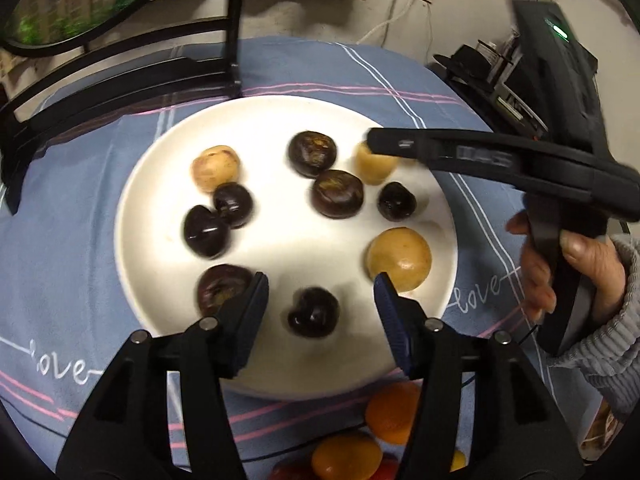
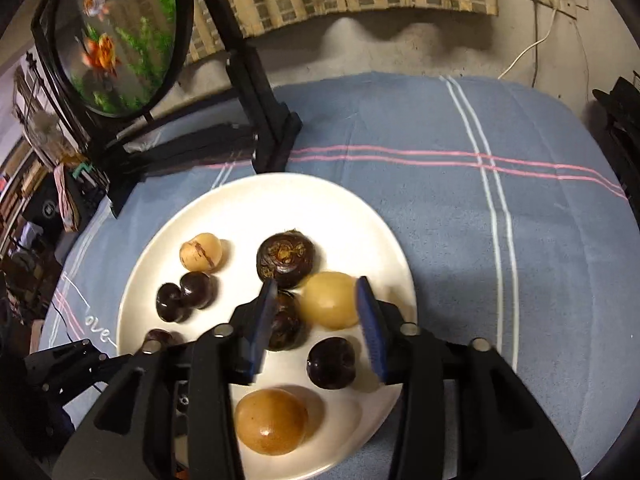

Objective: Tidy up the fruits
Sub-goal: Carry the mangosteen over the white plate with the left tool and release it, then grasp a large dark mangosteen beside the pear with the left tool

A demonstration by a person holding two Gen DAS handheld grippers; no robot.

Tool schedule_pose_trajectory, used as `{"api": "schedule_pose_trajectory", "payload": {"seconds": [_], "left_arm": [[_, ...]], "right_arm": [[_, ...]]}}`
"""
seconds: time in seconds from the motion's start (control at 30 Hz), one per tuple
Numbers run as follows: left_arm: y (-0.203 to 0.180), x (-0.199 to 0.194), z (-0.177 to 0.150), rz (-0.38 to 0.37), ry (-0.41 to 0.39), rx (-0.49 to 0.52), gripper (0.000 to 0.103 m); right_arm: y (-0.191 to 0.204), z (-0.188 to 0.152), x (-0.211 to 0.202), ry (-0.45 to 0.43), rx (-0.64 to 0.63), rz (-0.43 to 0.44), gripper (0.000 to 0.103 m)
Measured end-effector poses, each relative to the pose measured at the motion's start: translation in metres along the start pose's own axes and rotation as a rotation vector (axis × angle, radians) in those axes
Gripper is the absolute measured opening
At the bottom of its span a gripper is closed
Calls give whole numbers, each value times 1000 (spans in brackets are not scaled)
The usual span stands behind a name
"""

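A white plate (image 1: 132, 208) (image 2: 136, 300) on the blue cloth carries several dark brown fruits and three tan ones. My left gripper (image 1: 322, 284) is open over the plate's near side. A dark fruit (image 1: 314, 312) lies between its fingers, untouched by the pads. My right gripper (image 2: 316, 284) is open too, and a pale tan fruit (image 2: 330, 300) sits between its fingers. In the left wrist view the right gripper (image 1: 370, 142) reaches in from the right over that same pale tan fruit (image 1: 374, 166), held by a hand (image 1: 576, 264).
Two oranges (image 1: 392, 412) lie on the striped blue cloth (image 2: 440, 208) near the plate's front edge. A black stand (image 2: 264, 120) and a round fish picture (image 2: 120, 36) stand behind the plate. Black equipment (image 1: 560, 60) is at the right.
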State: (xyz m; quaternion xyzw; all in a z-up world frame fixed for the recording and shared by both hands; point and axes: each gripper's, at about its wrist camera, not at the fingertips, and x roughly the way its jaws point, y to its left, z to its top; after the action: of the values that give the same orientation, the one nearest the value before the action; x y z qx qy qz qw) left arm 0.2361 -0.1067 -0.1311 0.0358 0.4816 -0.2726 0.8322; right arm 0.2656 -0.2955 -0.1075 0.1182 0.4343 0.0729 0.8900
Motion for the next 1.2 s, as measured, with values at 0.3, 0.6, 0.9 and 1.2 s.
{"api": "schedule_pose_trajectory", "payload": {"seconds": [0.3, 0.6, 0.9, 1.2], "left_arm": [[52, -75, -60, 90, -20, -129, 63], [41, -95, -151, 103, 59, -111, 62], [10, -80, -162, 91, 69, 77, 63], [6, -76, -161, 21, 75, 151, 59]], "right_arm": [[-12, -103, -102, -34, 81, -30, 69], [-16, -234, -145, 135, 187, -93, 69], [-2, -235, -183, 48, 145, -151, 74], [-4, -238, -192, 49, 165, -183, 74]]}}
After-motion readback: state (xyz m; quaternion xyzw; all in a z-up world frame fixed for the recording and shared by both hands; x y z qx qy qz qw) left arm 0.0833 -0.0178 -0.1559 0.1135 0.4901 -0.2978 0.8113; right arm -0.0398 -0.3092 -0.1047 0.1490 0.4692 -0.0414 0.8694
